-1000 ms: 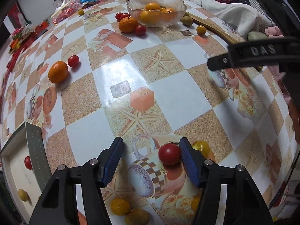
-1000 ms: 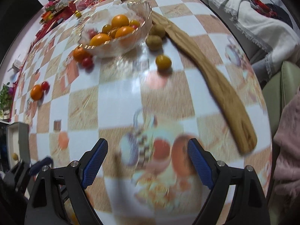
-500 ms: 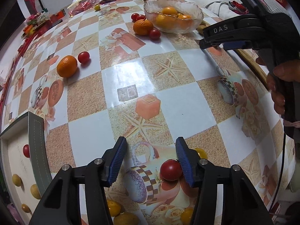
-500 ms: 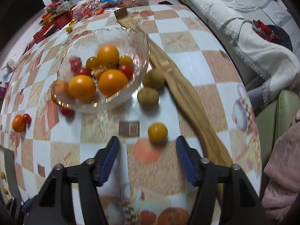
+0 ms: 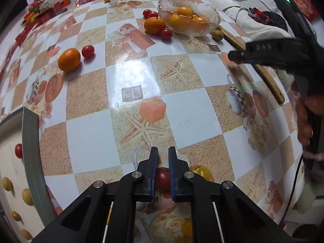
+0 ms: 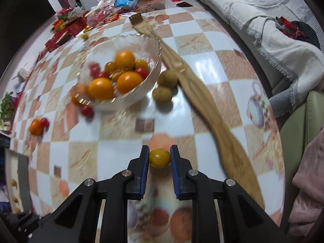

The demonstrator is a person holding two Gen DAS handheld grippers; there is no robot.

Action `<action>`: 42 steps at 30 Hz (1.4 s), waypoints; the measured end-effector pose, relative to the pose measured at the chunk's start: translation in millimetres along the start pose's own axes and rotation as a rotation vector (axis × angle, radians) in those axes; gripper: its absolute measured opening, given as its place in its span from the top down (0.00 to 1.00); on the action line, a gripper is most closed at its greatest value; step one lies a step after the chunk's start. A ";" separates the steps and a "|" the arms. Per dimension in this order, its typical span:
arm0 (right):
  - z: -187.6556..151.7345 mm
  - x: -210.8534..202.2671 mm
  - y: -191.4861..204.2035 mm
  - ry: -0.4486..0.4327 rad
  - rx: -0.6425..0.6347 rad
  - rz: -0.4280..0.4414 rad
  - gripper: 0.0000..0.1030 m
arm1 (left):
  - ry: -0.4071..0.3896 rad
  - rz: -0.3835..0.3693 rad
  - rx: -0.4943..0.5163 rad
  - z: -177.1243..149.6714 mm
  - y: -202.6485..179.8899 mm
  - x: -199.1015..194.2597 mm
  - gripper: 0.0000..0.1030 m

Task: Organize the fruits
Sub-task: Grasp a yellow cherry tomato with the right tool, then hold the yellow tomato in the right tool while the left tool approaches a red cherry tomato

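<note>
At the far left edge of the left wrist view, a shallow cream tray with a grey rim (image 5: 30, 141) is sitting on the worktop (image 5: 133, 77), which is covered in a glossy checked cloth printed with starfish and teacups, and the tray is holding one small red cherry tomato (image 5: 18, 151) and several small brownish-yellow round fruits (image 5: 27, 196). Further right and further back, a round orange mandarin (image 5: 69, 60) is lying just beside another red cherry tomato (image 5: 88, 51). In the lower middle, the left tongs (image 5: 163, 160) have just been closing, and their blue-padded fingers are now clenching a red cherry tomato (image 5: 163, 179) low on the worktop, with a small yellow tomato (image 5: 200, 171) lying just to its right. Toward the back, a clear scalloped glass bowl (image 5: 210, 13) is holding oranges, with a further mandarin (image 5: 154, 25) and red cherry tomatoes touching or just beside its left wall. In the right wrist view, that bowl (image 6: 154, 46) is also showing small red and yellow tomatoes inside, and two dull green-brown round fruits (image 6: 162, 94) are lying between it and a long tan wooden paddle-shaped board (image 6: 204, 99) running diagonally along the worktop's right side. Lower down, the right tongs (image 6: 159, 156) have also just been closing, and they are now gripping a yellow cherry tomato (image 6: 159, 158) between their blue pads. To the right of the worktop, a pale grey fringed blanket (image 6: 279, 40) is draping over a sofa.
</note>
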State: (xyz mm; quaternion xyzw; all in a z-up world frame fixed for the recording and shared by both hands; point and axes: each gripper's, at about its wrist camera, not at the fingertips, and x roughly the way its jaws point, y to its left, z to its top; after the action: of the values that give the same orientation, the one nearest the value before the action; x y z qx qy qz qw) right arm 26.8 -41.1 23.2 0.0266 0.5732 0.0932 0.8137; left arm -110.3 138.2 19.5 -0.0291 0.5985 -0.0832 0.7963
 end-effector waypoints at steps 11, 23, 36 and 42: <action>-36.9 -20.1 7.8 0.037 0.036 0.060 0.78 | 0.006 -0.016 0.041 -8.5 2.6 -6.0 0.83; -56.1 -27.9 6.8 0.061 0.062 0.070 0.78 | -0.024 0.053 0.140 -20.5 1.0 -16.8 0.33; -64.3 -37.0 8.3 0.064 0.069 0.077 0.78 | -0.012 0.082 0.269 -37.5 -10.1 -19.6 0.33; -66.6 -37.9 8.7 0.065 0.070 0.076 0.78 | -0.014 0.076 0.297 -38.2 -12.1 -17.3 0.33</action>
State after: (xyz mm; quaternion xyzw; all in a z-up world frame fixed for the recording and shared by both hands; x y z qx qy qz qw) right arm -49.1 -43.7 36.9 0.0736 0.6007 0.1046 0.7892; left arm -152.8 131.2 26.9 0.1110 0.5745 -0.1406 0.7987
